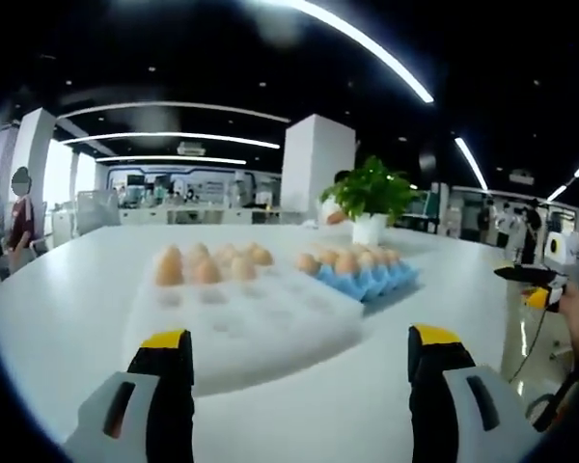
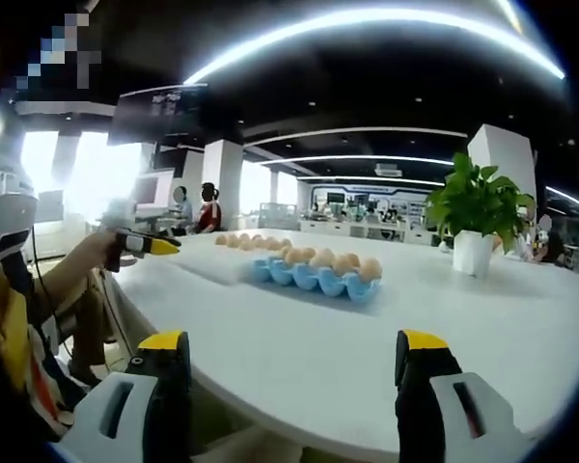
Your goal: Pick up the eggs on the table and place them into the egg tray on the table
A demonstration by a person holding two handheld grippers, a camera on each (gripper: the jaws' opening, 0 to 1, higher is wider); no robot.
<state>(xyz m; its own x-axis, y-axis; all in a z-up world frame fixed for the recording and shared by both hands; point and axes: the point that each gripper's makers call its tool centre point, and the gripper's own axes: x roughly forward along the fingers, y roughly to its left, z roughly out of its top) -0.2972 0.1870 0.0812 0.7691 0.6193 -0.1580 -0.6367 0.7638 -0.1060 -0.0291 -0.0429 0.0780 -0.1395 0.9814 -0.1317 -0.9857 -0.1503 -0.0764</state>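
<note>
A white foam tray (image 1: 256, 313) lies on the white table (image 1: 68, 289), with several brown eggs (image 1: 207, 265) along its far rows. To its right sits a blue egg tray (image 1: 372, 280) carrying several eggs (image 1: 347, 260). My left gripper (image 1: 299, 338) hovers open and empty before the foam tray's near edge. In the right gripper view the blue egg tray (image 2: 314, 277) with eggs (image 2: 333, 260) is ahead, the foam tray (image 2: 227, 260) behind it. My right gripper (image 2: 291, 340) is open and empty, short of the table edge. The left gripper (image 2: 145, 244) shows at the left, held by a hand.
A potted green plant (image 1: 372, 198) in a white pot (image 2: 473, 253) stands on the table beyond the trays. The right gripper (image 1: 536, 275) shows off the table's right edge. A white pillar (image 1: 314, 169) and people stand in the background.
</note>
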